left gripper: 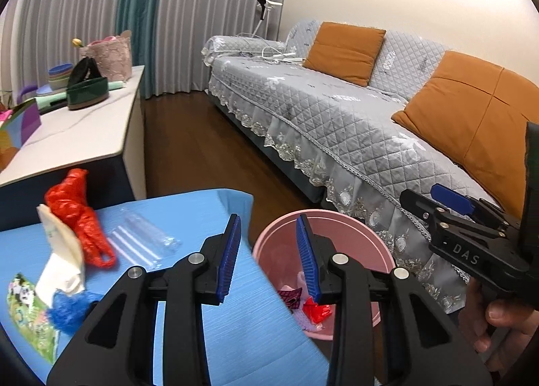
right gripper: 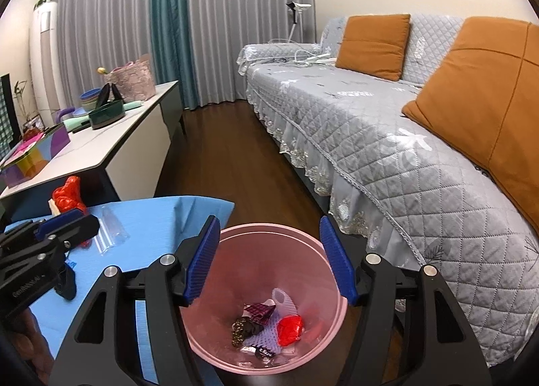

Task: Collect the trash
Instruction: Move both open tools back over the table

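Left of the left jaws [left gripper: 267, 259], trash lies on the blue surface [left gripper: 215, 328]: a printed wrapper [left gripper: 28, 312] at the far left, a blue crumple [left gripper: 69, 313] beside it, a white wad [left gripper: 62, 261] above that, a red bag [left gripper: 79, 217] touching the wad, and a clear sleeve [left gripper: 145, 237] (it holds pale straws) nearest the jaws. The left jaws stand partly open with nothing between them; the left pad hangs over the surface's edge, the right pad over the pink bin [left gripper: 367, 237].

The bin stands on the floor just beside the surface, below and between the two tools. In the right wrist view the right jaws [right gripper: 269, 263] hover directly above the bin [right gripper: 303, 237], spread about as wide as its mouth, and grip nothing. Down inside lie a red scrap [right gripper: 290, 328], a lilac mesh piece [right gripper: 266, 330] and dark wrappers [right gripper: 247, 328].

Right of both jaws runs a grey quilted sofa [right gripper: 404, 150] with orange cushions [right gripper: 374, 45]. A hand [left gripper: 498, 315] holding the right tool shows at the right edge of the left wrist view.
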`<state>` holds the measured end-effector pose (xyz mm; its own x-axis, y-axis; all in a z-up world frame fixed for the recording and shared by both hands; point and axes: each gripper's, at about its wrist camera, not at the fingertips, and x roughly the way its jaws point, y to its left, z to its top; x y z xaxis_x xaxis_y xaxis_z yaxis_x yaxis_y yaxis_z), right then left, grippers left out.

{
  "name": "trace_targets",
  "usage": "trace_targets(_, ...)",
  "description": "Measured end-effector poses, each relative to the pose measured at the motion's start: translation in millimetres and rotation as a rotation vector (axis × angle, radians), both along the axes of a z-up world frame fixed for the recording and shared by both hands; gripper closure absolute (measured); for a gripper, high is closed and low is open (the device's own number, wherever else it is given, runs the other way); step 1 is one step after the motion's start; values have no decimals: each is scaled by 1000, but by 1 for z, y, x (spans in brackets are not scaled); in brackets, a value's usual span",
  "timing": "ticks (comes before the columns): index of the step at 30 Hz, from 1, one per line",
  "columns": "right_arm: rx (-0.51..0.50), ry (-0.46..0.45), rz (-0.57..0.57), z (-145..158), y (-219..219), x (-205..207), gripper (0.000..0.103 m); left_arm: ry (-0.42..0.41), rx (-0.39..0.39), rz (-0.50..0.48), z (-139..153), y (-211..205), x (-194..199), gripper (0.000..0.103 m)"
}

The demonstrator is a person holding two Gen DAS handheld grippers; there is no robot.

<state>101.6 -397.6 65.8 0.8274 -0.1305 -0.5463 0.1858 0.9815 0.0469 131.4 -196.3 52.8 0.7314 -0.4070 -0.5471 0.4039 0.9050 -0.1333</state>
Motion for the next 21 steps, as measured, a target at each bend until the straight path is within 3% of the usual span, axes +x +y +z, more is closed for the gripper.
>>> trace_targets(21, -4, -41, 163, 15, 84, 2, 42, -53, 19, 166, 30, 129, -30, 69)
